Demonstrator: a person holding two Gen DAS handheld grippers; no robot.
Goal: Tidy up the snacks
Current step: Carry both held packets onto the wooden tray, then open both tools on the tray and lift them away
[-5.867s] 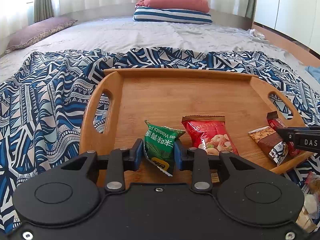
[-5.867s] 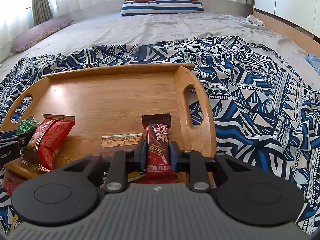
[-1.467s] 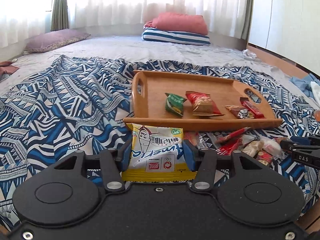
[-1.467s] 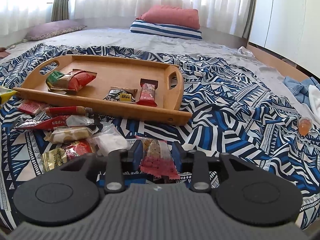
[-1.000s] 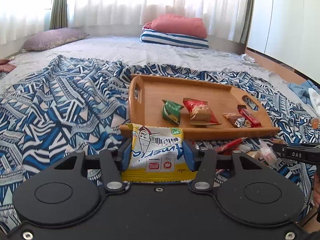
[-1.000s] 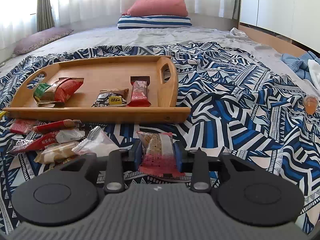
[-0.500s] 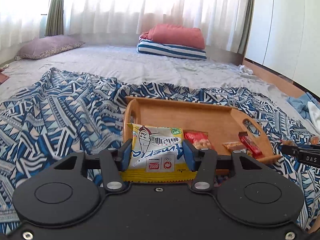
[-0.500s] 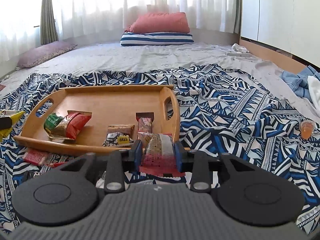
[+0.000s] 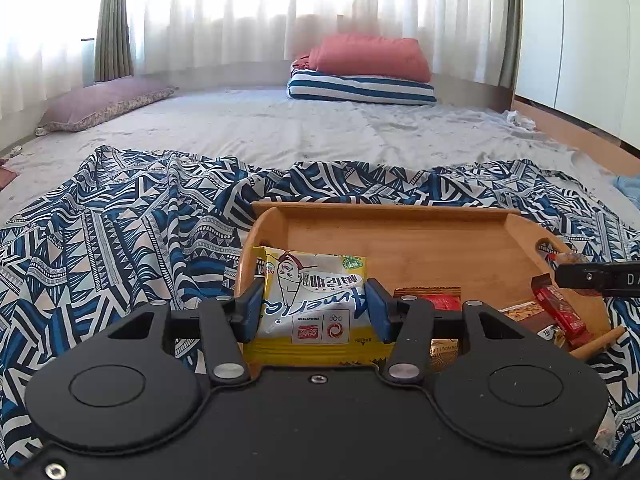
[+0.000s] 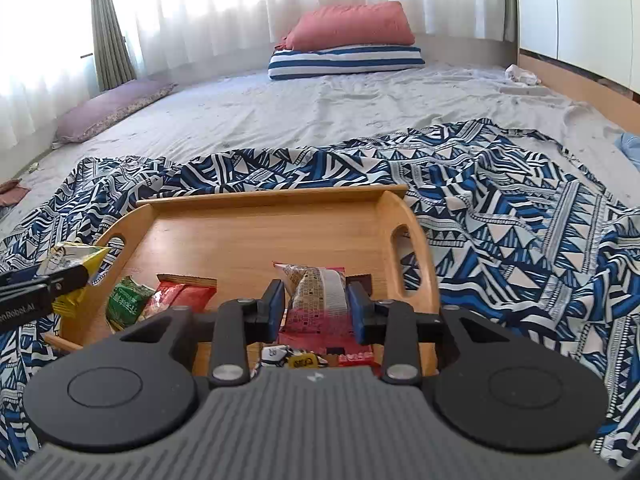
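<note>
Your left gripper (image 9: 314, 308), at lower centre of the left wrist view, clamps a yellow-and-white snack packet (image 9: 314, 300) between its blue pads, in front of the wooden tray (image 9: 400, 240). Your right gripper (image 10: 316, 306), lower centre of the right wrist view, pinches a pink-and-white snack bar (image 10: 318, 296) in front of the tray's right end. On the tray lie a green packet (image 10: 127, 300) and a red packet (image 10: 182, 294), side by side at centre left. The tray rests on a blue patterned blanket (image 10: 520, 220).
</note>
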